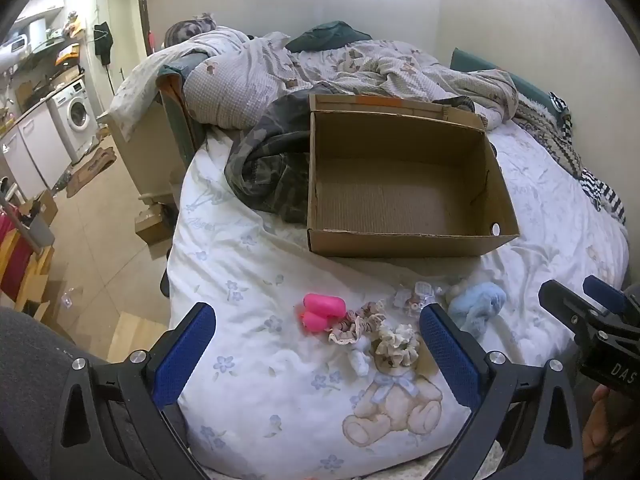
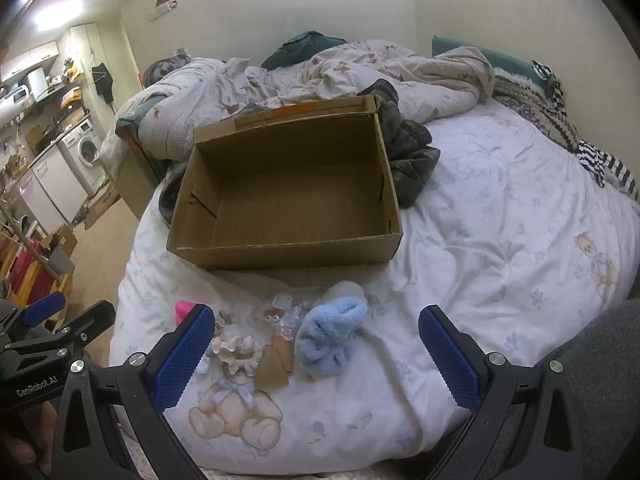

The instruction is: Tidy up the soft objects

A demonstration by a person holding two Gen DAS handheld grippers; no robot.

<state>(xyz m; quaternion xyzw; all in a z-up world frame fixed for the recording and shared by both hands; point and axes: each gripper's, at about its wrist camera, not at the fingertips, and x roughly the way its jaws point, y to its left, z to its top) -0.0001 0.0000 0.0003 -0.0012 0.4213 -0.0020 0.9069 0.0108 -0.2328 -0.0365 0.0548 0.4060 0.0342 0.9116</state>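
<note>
Blue-padded fingers of the left gripper (image 1: pixel 316 344) stand spread wide at the near edge of the bed, grasping nothing, and the right gripper (image 2: pixel 316 344) hangs beside it in the same released state, its jaws apart over the printed teddy bear on the white floral duvet (image 2: pixel 480 208). Just past the fingertips lies a loose cluster of soft things: a cream scrunchie (image 1: pixel 398 342) touching a frilled pinkish scrunchie (image 1: pixel 358 322), a bright pink plush item (image 1: pixel 322 310) at the left end of the group, a small clear packet holding a brown-and-red trinket (image 2: pixel 280 314) in the middle, and a fluffy light-blue sock bundle (image 2: pixel 330 334) at the right end. Beyond the cluster, and apart from it, an open cardboard box (image 1: pixel 404 244) sits upright on the duvet with its corrugated floor bare. A camouflage garment (image 1: pixel 264 164) lies crumpled against the box's left wall. Farther back a rumpled checked quilt (image 1: pixel 320 68) covers the head of the bed, with a dark green cloth on top. Off to the far left stands a washing machine (image 1: pixel 76 118).
</note>
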